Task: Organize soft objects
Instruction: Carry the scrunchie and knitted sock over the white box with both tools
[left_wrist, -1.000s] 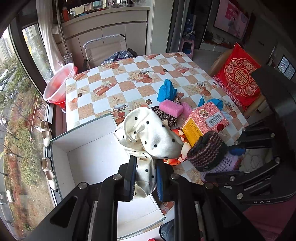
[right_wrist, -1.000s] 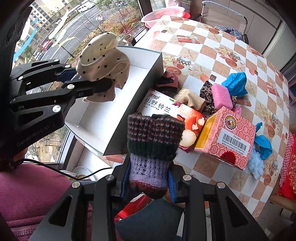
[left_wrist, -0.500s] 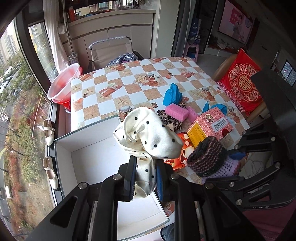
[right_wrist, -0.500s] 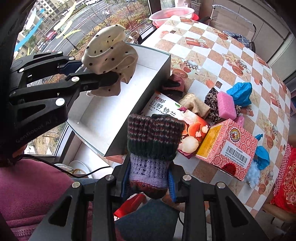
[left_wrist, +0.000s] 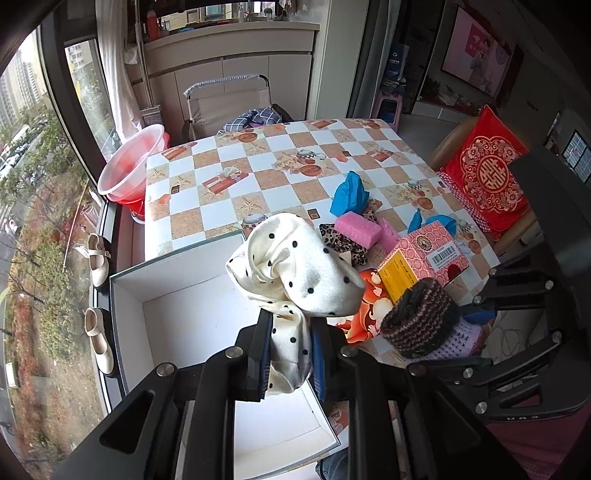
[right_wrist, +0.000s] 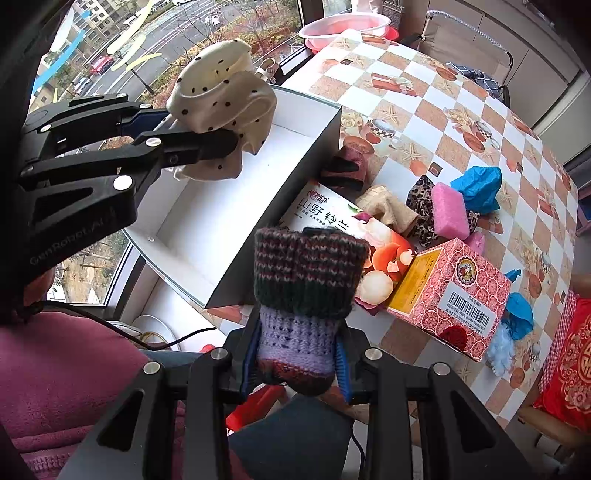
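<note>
My left gripper (left_wrist: 290, 350) is shut on a cream polka-dot cloth (left_wrist: 295, 273) and holds it above the open white box (left_wrist: 184, 317); the cloth also shows in the right wrist view (right_wrist: 221, 92). My right gripper (right_wrist: 297, 360) is shut on a striped knitted sock (right_wrist: 306, 280), held over the table's near edge beside the box (right_wrist: 236, 192). The sock also shows in the left wrist view (left_wrist: 417, 321). The box looks empty inside.
On the checkered table (left_wrist: 258, 177) lie a pink patterned carton (right_wrist: 454, 295), a flat picture box (right_wrist: 343, 221), a pink sponge (right_wrist: 450, 210), blue cloth (right_wrist: 476, 184), leopard cloth (right_wrist: 421, 195), a beige sock (right_wrist: 388, 206) and a dark sock (right_wrist: 343, 170). A pink basin (left_wrist: 129, 170) stands by the window.
Both grippers have risen and pulled back a little with their items still held; the table and box look farther away. The grips are unchanged.
</note>
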